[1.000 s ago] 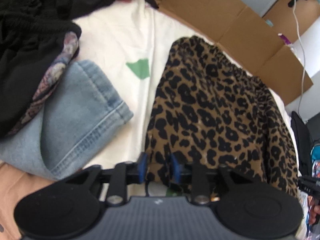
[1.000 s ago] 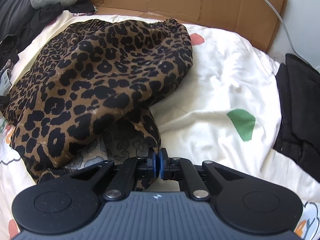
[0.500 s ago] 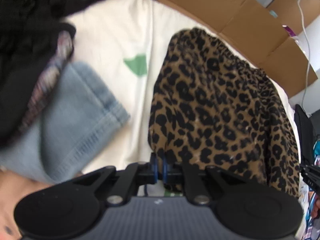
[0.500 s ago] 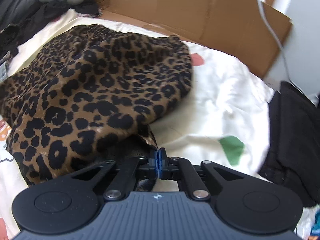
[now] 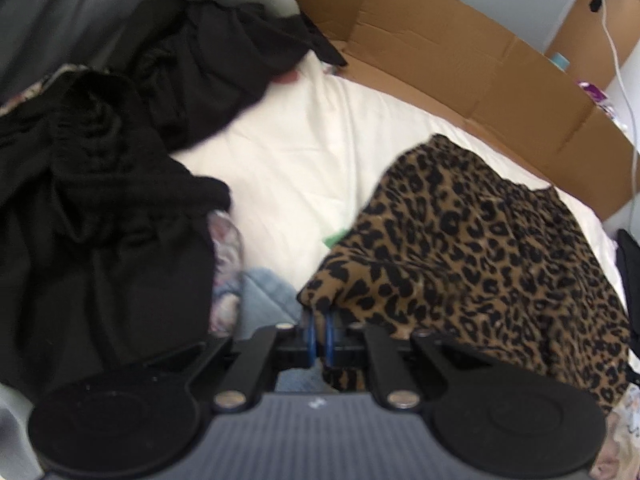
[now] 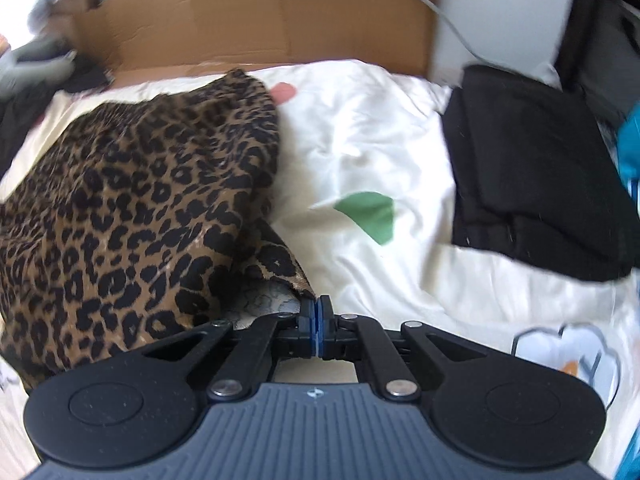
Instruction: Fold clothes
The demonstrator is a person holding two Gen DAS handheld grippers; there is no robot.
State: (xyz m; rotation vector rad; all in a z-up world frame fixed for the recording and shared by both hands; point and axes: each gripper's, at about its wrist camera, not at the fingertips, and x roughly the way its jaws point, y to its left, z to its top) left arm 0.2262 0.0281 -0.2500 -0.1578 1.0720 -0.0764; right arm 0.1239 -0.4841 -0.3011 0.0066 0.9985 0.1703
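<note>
Left wrist view: the left gripper (image 5: 319, 330) pinches the spotted skirt (image 5: 480, 248) on the bed (image 5: 304, 152). The right gripper (image 6: 317, 322) pinches the skirt's other corner.

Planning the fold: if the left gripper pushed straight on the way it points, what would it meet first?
Probably the leopard-print garment itself: the left gripper is shut on its near corner, and the cloth bunches just ahead. Beyond lies the white bedsheet, though depth is unclear.

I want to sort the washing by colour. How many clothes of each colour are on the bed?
Leopard-print garment: 1
Black garments: 3
Blue denim piece: 1
Flowery piece: 1
Total: 6
</note>
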